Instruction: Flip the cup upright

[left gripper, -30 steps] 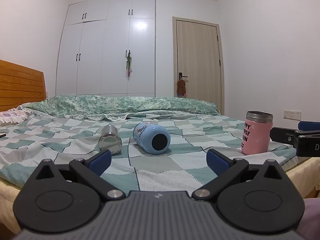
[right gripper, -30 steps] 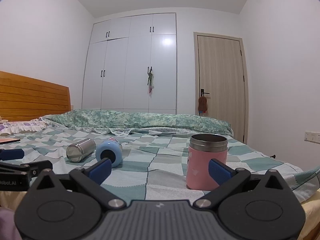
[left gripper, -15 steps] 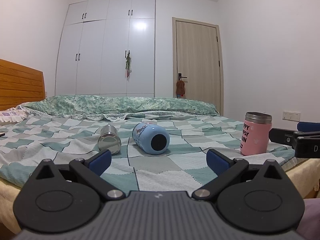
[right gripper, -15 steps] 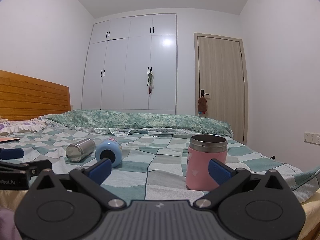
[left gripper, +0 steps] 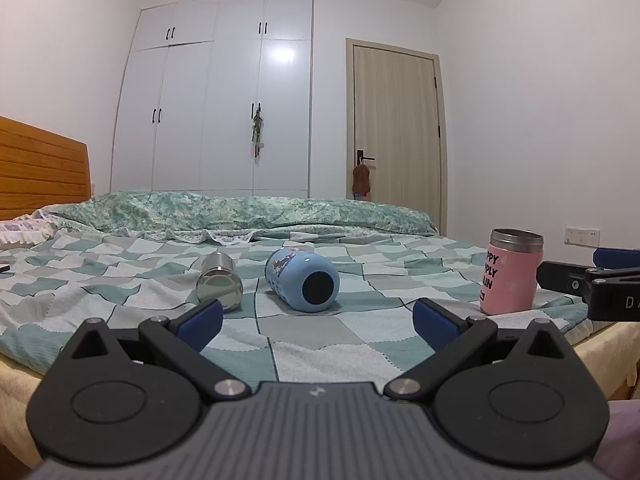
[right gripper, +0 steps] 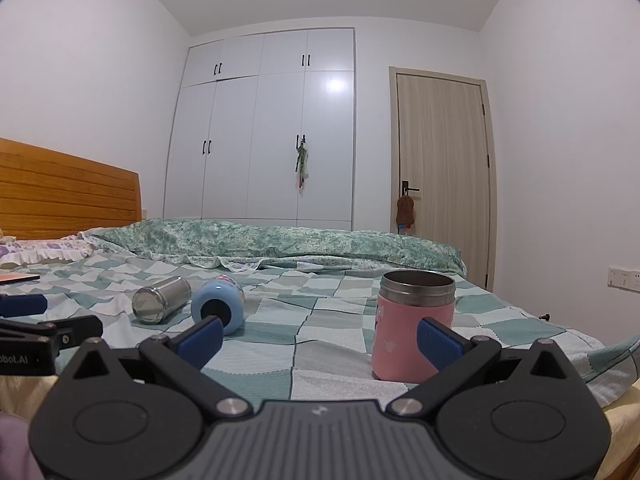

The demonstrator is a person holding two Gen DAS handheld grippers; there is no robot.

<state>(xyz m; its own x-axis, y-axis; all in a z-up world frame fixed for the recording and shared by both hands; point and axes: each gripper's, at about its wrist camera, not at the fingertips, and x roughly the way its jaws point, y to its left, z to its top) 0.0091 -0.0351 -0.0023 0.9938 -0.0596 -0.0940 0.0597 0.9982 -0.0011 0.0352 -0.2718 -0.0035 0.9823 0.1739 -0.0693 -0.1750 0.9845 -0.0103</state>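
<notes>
Left wrist view showed both hand-held grippers, left [left gripper: 316, 320] and right [right gripper: 318, 334], spread apart; blue cup [left gripper: 303, 279] and steel cup [left gripper: 219, 279] lay sideways on bed [left gripper: 320, 344], pink cup [left gripper: 511, 273] upright nearby.

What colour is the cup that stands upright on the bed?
Pink cup, with a bare steel rim and black lettering on its side; the lettering shows best in the left wrist view.

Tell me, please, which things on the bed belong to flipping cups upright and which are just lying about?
Belonging to the job:
- blue cup, on its side
- steel cup, on its side
- pink cup, already upright
- left gripper and right gripper, both open

Just lying about:
- green quilt
- flat object at the left edge
- checked bedspread
</notes>
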